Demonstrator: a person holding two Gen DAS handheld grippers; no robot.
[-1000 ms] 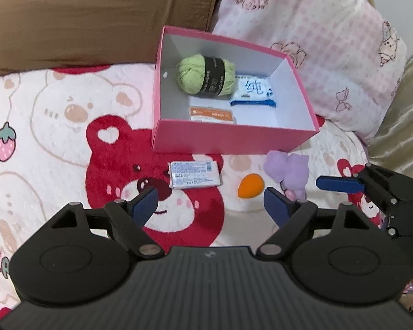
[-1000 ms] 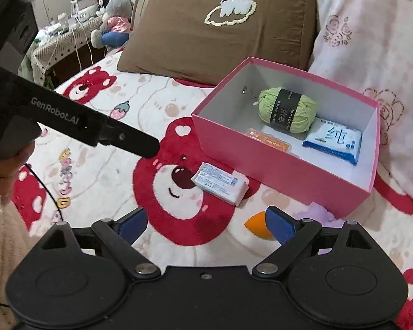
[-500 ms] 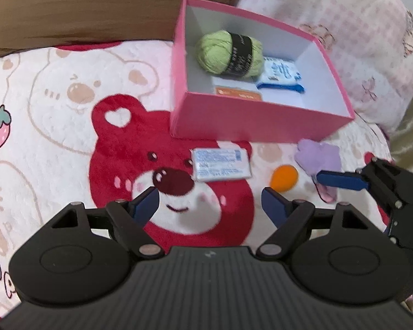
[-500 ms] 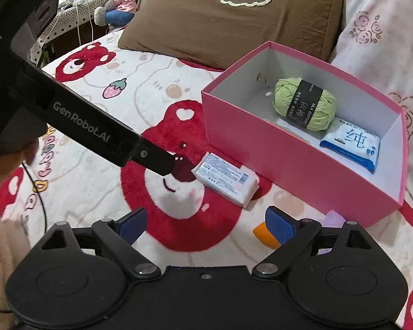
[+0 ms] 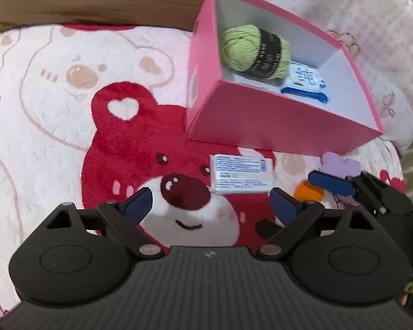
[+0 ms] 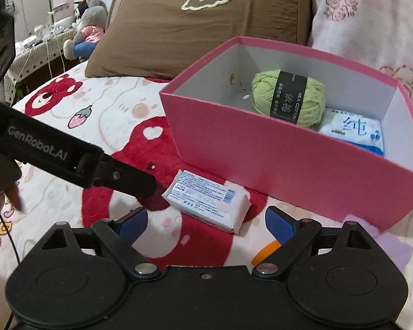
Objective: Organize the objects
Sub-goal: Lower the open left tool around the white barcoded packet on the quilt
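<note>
A white tissue packet [image 5: 241, 174] lies flat on the blanket just before the open pink box [image 5: 275, 121], which holds green yarn [image 5: 253, 48] and a blue-white wipes pack [image 5: 305, 84]; beside are an orange sponge [image 5: 308, 191] and a purple piece [image 5: 340, 163].

soft, even indoor light, slight motion blur

fisheye bending curves both views' edges; dark vignetted corners; no harsh glare, only faint shadows.

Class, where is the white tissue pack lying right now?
The tissue pack lies on the red bear blanket, just before the pink box, left of the orange sponge.

"GenRobot.AI" marks the left gripper [image 6: 135, 184]; "纯" on the wipes pack [image 6: 355, 132]; "MILK COTTON" on the yarn band [image 6: 290, 96].
</note>
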